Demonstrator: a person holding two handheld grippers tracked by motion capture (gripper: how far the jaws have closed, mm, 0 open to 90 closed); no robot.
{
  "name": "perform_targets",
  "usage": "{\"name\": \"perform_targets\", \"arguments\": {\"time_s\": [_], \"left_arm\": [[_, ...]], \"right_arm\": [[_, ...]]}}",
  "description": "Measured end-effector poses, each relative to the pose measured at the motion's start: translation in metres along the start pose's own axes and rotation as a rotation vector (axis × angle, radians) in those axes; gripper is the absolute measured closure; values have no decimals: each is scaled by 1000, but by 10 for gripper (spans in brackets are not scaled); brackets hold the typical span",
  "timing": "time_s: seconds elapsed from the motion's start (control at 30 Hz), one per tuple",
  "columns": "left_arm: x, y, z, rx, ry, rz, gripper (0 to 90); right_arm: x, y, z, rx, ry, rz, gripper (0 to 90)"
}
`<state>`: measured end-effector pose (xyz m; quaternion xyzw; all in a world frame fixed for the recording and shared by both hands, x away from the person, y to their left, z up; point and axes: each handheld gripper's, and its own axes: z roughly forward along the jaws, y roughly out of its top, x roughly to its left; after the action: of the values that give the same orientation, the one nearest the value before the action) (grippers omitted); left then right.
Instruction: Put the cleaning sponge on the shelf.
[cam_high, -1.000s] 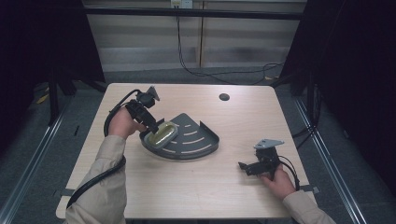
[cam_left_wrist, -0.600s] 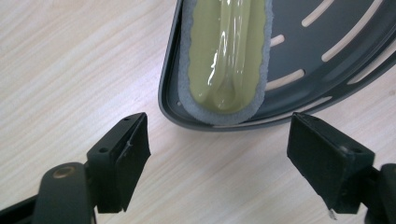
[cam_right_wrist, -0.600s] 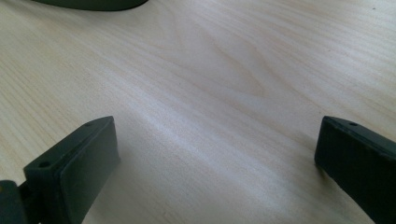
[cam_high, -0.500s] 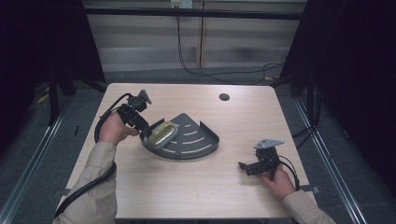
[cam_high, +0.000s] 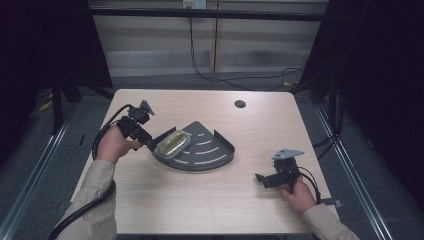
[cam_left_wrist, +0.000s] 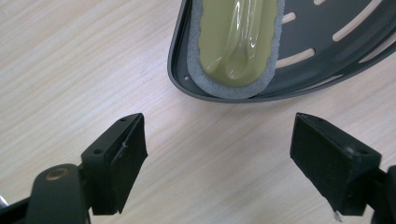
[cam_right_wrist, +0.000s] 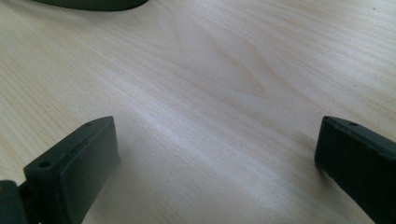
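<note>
A pale wooden table (cam_high: 200, 210) stands on grey flooring before a dim wall with trailing cables; a dark round spot (cam_high: 240, 104) sits near its 1 o'clock edge. The grey slotted tray (cam_high: 212, 152) lies centre-left, a yellow-green sponge (cam_high: 171, 142) at its 9 o'clock end, cut off in the left gripper view. The left gripper (cam_high: 148, 142), jaws wide and just opening, empty, angles toward it. At 4 o'clock the right gripper (cam_high: 261, 179) rests, jaws wide.
</note>
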<state>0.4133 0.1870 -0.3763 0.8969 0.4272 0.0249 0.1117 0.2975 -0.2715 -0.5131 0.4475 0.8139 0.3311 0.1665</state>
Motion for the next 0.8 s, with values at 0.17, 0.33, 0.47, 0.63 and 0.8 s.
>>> {"name": "perform_targets", "arguments": {"time_s": [0.17, 0.33, 0.47, 0.63, 0.8], "left_arm": [[2, -7, 1, 1, -4, -7, 180], [4, -13, 2, -5, -4, -13, 179], [4, -19, 4, -4, -1, -4, 180], [4, -24, 7, -9, -4, -3, 180], [5, -30, 9, -26, -7, -11, 181]], "right_arm": [[0, 0, 0, -1, 0, -1, 0], [0, 0, 0, 1, 0, -2, 0], [0, 0, 0, 0, 0, -2, 0], [0, 0, 0, 1, 0, -3, 0], [0, 0, 0, 0, 0, -2, 0]]}}
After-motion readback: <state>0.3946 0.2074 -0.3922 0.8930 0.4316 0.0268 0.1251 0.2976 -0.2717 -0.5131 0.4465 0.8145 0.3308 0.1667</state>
